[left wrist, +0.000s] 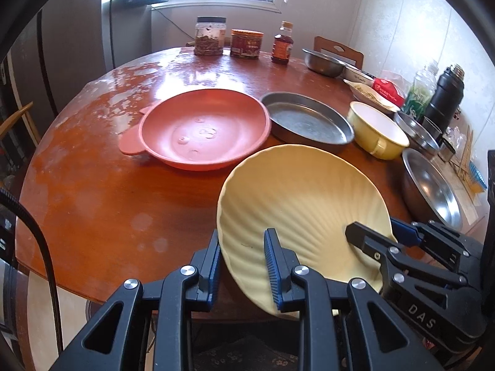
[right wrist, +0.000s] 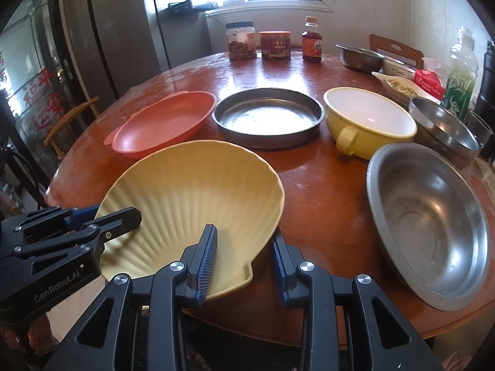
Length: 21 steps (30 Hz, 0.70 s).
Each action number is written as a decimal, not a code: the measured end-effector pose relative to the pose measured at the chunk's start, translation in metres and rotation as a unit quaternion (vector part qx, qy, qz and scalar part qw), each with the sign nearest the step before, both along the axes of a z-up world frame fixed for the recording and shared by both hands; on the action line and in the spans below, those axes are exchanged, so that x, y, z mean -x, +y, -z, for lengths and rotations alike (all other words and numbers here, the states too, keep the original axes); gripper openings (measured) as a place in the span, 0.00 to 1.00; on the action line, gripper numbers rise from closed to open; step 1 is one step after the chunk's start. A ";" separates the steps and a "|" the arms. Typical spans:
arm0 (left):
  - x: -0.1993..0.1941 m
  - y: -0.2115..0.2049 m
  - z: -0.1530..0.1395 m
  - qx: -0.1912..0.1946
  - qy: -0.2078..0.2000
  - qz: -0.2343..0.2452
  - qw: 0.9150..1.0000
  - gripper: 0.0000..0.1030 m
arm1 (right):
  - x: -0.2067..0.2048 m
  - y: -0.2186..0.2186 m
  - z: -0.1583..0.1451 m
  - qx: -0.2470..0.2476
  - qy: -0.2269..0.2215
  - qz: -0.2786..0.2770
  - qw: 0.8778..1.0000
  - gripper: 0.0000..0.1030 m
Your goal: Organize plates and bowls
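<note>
While both my claws, the left claw (left wrist: 243,266) and right claw (right wrist: 244,262), are clenched on the shell plate (left wrist: 297,198) at the worktop's (left wrist: 92,191) six o'clock edge, nothing is stacked yet: pink plate (left wrist: 204,130), metal pan (left wrist: 306,120), yellow bowl (left wrist: 377,126) and steel bowl (right wrist: 430,216) sit apart toward twelve and three.

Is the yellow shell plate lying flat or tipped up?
Tipped up. The shell plate slants with its far rim raised off the table, gripped at its near edge by the left gripper and right gripper.

Two jars (left wrist: 209,36) and a sauce bottle (left wrist: 282,43) at the table's (left wrist: 92,185) far edge
</note>
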<state>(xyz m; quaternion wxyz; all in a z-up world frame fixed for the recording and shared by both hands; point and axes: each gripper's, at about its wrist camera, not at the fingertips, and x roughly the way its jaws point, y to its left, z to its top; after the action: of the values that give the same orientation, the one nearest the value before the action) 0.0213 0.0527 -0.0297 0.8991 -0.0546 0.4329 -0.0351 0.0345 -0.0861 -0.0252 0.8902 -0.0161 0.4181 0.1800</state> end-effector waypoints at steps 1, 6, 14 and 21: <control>-0.001 0.004 -0.001 -0.001 -0.001 -0.004 1.000 0.26 | -0.002 0.004 0.000 -0.002 -0.001 -0.004 1.000 0.34; -0.006 0.023 -0.008 -0.002 -0.015 -0.021 1.000 0.26 | -0.010 0.026 -0.003 0.001 -0.015 -0.018 1.000 0.34; -0.011 0.046 -0.006 -0.002 -0.005 -0.036 0.999 0.26 | -0.019 0.051 -0.006 -0.008 -0.007 -0.036 0.999 0.34; -0.004 0.025 -0.010 0.006 -0.010 0.003 1.000 0.26 | -0.008 0.031 -0.005 -0.009 0.011 -0.018 1.000 0.34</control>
<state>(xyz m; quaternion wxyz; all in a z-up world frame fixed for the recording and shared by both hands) 0.0253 0.0777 -0.0192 0.9030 -0.0586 0.4236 -0.0414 0.0420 -0.0552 -0.0201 0.8824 -0.0134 0.4254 0.2004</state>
